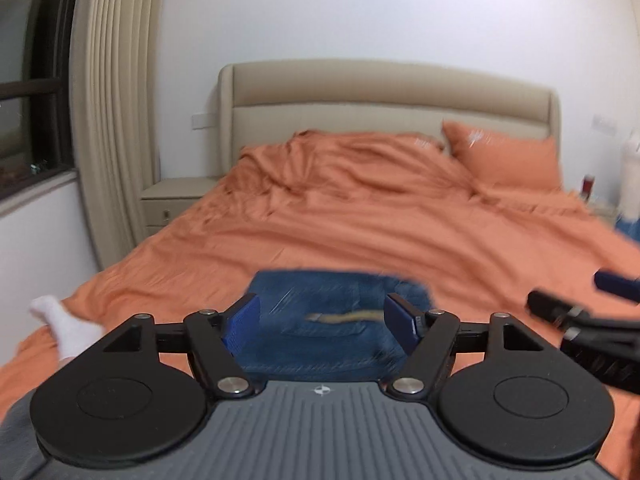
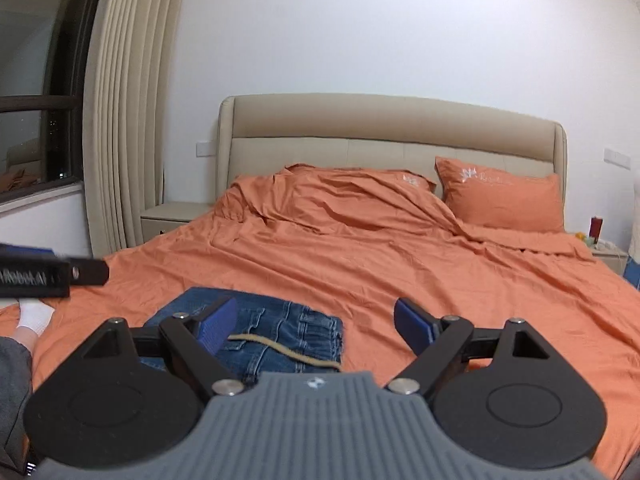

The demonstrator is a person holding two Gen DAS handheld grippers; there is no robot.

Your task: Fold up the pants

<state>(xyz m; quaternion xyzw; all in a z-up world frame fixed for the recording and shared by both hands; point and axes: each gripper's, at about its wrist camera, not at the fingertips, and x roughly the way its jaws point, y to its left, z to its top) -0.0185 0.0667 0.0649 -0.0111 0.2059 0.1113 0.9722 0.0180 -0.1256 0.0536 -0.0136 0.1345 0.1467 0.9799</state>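
I see the pants [image 2: 256,332] lying on the orange bed cover [image 2: 400,264], near the foot of the bed, and they look folded into a small thick block already. My left gripper [image 1: 322,322] hangs just above them with its blue pads spread wide and nothing between them. My right gripper [image 2: 316,322] is spread wide too and holds nothing; it sits a bit to the right of the pants, so only its left pad is over the cloth.

I think the folding is almost done, so the job now is to make the pile neat. I would press down softly on the top with flat pads and push the edges so they line up. I would go slow, because a fast pull can drag the top layer off and open the fold again. I would also keep the two grippers from bumping, since they are near each other.

The pants are blue jeans, thick and a bit stiff, with raised seams and belt loops. A thin tan string [image 2: 280,350] lies across the top, and it could snag a pad. The bed cover is smooth, soft and wrinkly, so the pile may slide on it. A white sock [image 2: 36,316] lies off to the left
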